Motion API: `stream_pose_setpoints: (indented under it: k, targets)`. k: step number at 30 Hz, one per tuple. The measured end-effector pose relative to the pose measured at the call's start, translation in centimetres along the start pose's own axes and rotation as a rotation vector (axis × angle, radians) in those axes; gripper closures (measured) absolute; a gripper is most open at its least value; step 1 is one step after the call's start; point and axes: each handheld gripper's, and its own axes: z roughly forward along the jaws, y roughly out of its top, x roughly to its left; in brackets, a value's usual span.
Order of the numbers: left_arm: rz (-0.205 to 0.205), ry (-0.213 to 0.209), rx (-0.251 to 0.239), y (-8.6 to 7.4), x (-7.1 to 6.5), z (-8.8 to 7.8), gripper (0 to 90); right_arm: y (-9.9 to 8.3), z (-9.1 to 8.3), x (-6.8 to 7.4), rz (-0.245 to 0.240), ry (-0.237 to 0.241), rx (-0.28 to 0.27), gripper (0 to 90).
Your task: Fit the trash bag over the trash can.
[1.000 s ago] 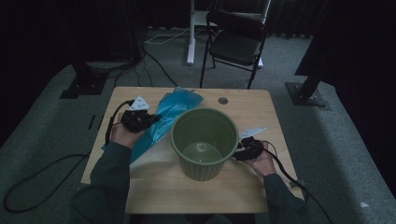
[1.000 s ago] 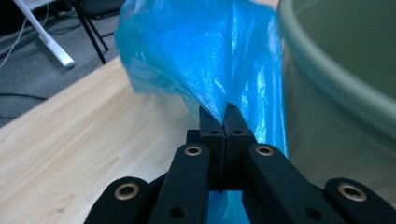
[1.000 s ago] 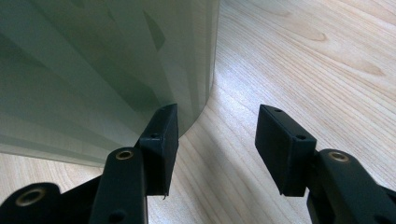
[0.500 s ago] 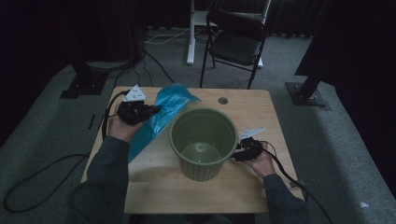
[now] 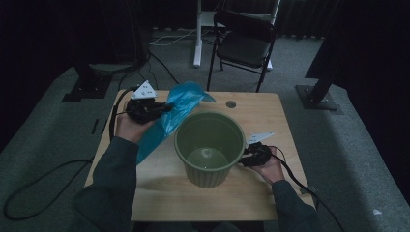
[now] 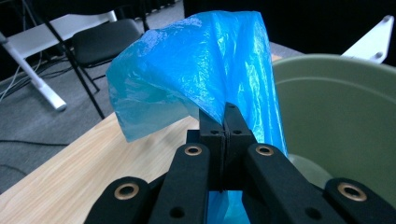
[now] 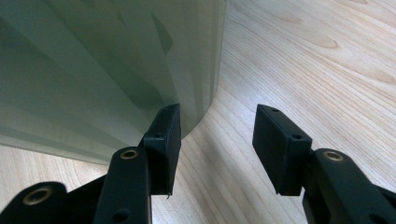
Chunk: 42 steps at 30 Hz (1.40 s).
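Work in hand, as I read it: lining the green bin (image 5: 209,147) with the blue plastic bag (image 5: 169,118). Judged progress: early. Bag is picked up and lifted off the table (image 5: 159,193), but it is not yet opened out and no part of it is over the bin's rim or inside. Left to do: spread the bag mouth, carry it over the bin, tuck it down, fold the edge round the rim.

Nearest to the person: both forearms come in low, sleeves dark. Bin stands upright near the table's middle, interior bare as far as the high view shows.

Right claw (image 5: 252,155): low at the bin's right side, hand resting at table level. In the right gripper view the claw (image 7: 217,140) is spread, and its jaws have just been closing a little. One jaw lies close against the bin's ribbed wall (image 7: 116,70); I cannot tell whether it touches. The other stands apart over bare wood, with nothing between them. Reads as steadying the bin, not gripping it.

Left claw (image 5: 162,107): raised above the table's far-left part, forearm angled up and away, pointing toward the bin. Jaws pressed together, pinching a fold of the bag (image 6: 205,70); film billows above the tips and hangs below toward the table, crumpled.

Beyond the table: a folding chair (image 5: 244,46) on grey carpet.
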Motion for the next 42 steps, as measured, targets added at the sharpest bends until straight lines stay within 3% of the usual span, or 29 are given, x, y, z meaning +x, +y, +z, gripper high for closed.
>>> stream_pose_setpoints:
  k: [16, 42]
  targets:
    - [0.058, -0.057, -0.018, 3.5, -2.1, 2.0, 89.2, 0.2, 0.3, 0.3, -0.011, 0.012, 0.007, 51.3]
    - [0.098, -0.159, -0.024, 7.3, -5.3, 7.1, 89.1, 0.1, 0.6, 0.4, -0.013, 0.023, 0.026, 51.5]
